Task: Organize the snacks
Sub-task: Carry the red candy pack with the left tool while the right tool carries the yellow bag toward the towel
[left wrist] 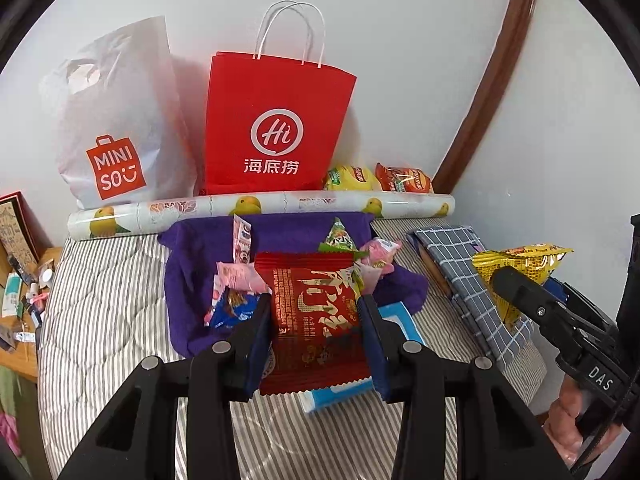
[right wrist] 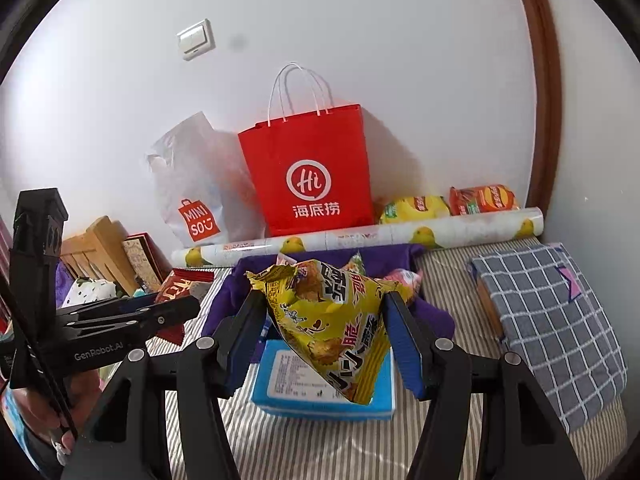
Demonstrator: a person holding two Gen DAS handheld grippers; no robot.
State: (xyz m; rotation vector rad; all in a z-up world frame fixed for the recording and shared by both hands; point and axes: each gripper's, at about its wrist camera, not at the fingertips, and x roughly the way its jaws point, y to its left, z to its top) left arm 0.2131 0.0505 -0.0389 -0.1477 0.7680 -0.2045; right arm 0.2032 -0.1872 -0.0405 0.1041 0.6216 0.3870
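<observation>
In the left wrist view my left gripper is shut on a red snack packet, which is pinched flat between the blue pads. It hangs over a purple cloth bin holding several small snack packets. In the right wrist view my right gripper is shut on a crumpled yellow snack packet above the same purple cloth bin. Each gripper shows in the other's view: the right gripper with the yellow packet, and the left gripper with the red packet.
A red paper bag and a white Miniso bag lean on the wall behind a patterned roll. Two chip bags lie beside them. A blue box and a checked cloth bundle rest on the striped mattress.
</observation>
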